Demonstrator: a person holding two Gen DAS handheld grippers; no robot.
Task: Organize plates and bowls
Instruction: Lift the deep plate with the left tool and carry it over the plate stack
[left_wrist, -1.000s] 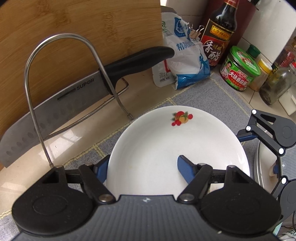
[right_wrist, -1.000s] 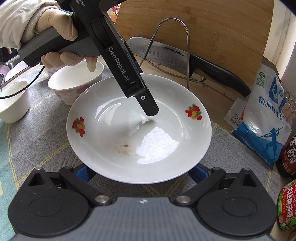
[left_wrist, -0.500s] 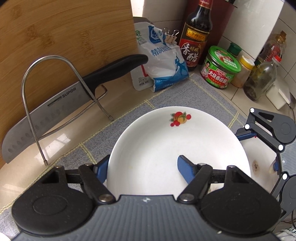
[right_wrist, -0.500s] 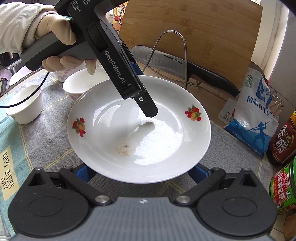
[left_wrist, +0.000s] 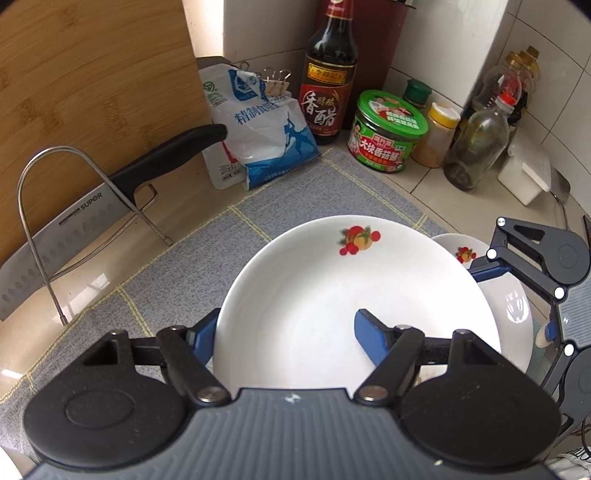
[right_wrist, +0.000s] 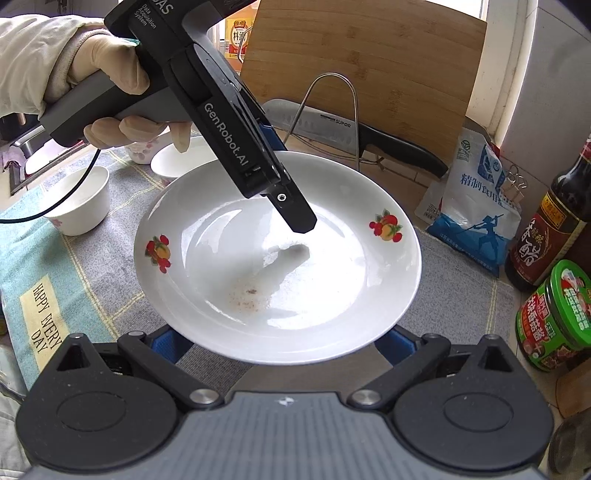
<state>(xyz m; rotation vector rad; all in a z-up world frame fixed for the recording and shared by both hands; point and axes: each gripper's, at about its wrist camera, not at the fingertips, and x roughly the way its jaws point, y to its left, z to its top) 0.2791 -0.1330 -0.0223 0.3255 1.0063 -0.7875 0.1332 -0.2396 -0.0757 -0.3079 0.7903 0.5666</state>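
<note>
My left gripper (left_wrist: 286, 332) is shut on the rim of a white plate with fruit prints (left_wrist: 332, 288), one finger (left_wrist: 369, 339) inside and one under it, held above the mat. In the right wrist view this plate (right_wrist: 332, 288) fills the middle, with the left gripper's body (right_wrist: 229, 122) over it. A second white fruit-print plate (left_wrist: 513, 306) lies below and to the right, partly hidden. My right gripper (left_wrist: 517, 299) reaches in at the right edge; in its own view its blue fingers (right_wrist: 391, 347) stand wide apart under the held plate's near rim, holding nothing.
A cleaver (left_wrist: 74, 229) rests in a wire rack (left_wrist: 48, 192) against a wooden board (left_wrist: 92, 74). A salt bag (left_wrist: 258, 140), vinegar bottle (left_wrist: 328, 74), green jar (left_wrist: 388, 136) and other bottles line the back. Several small bowls (right_wrist: 81, 199) stand on the mat's left.
The left gripper has carried the plate to the right, away from the knife rack, over the second plate. The right gripper stays under the plate's near rim.
</note>
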